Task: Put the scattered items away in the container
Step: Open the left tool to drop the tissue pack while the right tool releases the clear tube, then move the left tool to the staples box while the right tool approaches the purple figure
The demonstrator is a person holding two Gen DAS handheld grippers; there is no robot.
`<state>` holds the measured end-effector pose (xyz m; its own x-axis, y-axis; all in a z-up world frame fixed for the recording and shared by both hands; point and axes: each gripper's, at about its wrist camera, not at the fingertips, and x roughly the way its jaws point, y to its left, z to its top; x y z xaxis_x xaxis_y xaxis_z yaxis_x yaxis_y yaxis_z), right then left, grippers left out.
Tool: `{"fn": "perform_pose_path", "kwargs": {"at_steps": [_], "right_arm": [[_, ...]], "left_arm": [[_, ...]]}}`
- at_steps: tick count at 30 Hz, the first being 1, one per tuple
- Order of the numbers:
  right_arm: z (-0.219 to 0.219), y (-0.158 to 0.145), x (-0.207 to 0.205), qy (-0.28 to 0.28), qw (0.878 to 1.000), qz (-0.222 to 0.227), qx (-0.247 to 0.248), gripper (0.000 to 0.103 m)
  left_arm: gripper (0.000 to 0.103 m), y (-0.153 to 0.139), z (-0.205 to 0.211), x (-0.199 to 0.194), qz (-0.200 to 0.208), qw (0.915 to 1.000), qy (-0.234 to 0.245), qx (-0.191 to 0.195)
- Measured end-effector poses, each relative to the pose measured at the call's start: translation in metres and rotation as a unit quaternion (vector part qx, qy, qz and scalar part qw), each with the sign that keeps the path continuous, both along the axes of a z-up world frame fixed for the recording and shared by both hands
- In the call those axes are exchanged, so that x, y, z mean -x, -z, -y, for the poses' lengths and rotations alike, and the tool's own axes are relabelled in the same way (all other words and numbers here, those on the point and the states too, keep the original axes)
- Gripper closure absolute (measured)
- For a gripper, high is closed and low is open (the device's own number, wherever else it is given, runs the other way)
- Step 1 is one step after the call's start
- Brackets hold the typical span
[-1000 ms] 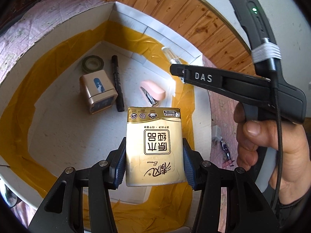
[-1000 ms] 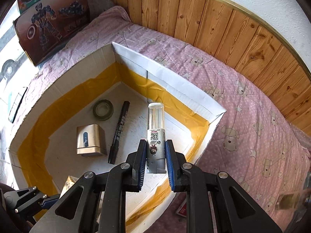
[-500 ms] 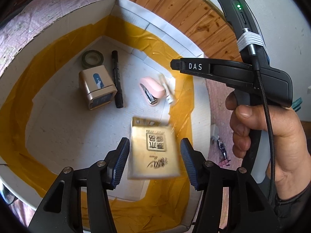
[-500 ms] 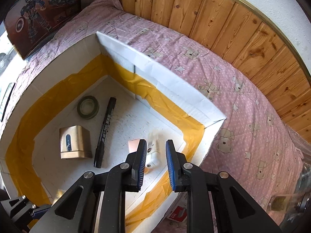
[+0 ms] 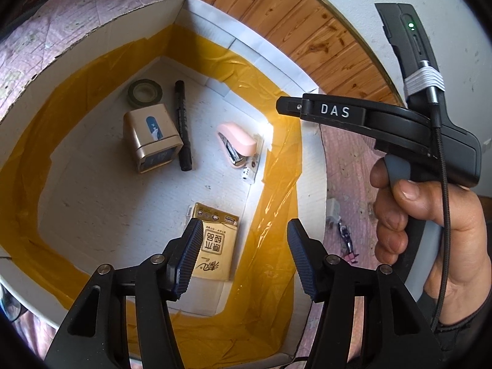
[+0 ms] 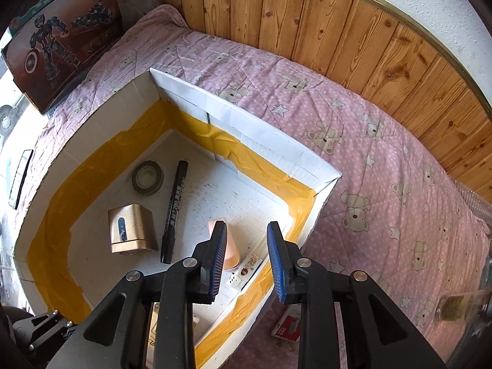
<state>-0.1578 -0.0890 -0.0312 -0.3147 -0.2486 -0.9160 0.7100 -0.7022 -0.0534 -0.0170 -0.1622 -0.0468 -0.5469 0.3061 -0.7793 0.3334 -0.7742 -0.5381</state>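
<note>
The white cardboard box with yellow-taped walls (image 5: 101,46) already holds everything visible. The gold tissue packet (image 5: 215,243) lies flat below the left gripper (image 5: 241,258), long axis toward twelve o'clock; those jaws have just been opening and stand wide, empty. The clear lighter with a printed label (image 6: 243,272) rests at six o'clock under the right gripper (image 6: 246,259), jaws parted, just opened.

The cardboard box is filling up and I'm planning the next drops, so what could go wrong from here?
1. The clear tube lies against the pink stapler near the box wall; another drop there could land on both.
2. The gold tissue pack lies just under the open left gripper; lowering could snag it.
3. The floor is filling up: tape roll, marker, gold box.
</note>
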Motion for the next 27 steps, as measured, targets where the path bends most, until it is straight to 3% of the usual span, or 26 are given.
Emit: {"fn": "perform_pose_path", "kwargs": {"at_steps": [2,10,16,27], "right_arm": [[-0.002,-0.003,-0.004,0.000,1.000,0.000,0.004,0.067],[-0.030,-0.022,-0.023,0.013,0.997,0.029,0.068,0.065],[-0.060,-0.034,-0.047,0.015,0.990,0.037,0.136,0.065],[-0.120,-0.054,-0.078,0.032,0.972,0.043,0.228,0.065]], "left_arm": [[0.043,-0.001,-0.001,0.000,0.000,1.0000,0.000,0.004],[0.043,-0.013,-0.006,-0.005,-0.016,0.9991,-0.001,0.039],[0.043,-0.031,-0.020,-0.009,-0.049,0.9948,0.008,0.089],[0.043,-0.054,-0.037,-0.019,-0.094,0.9883,0.011,0.119]]}}
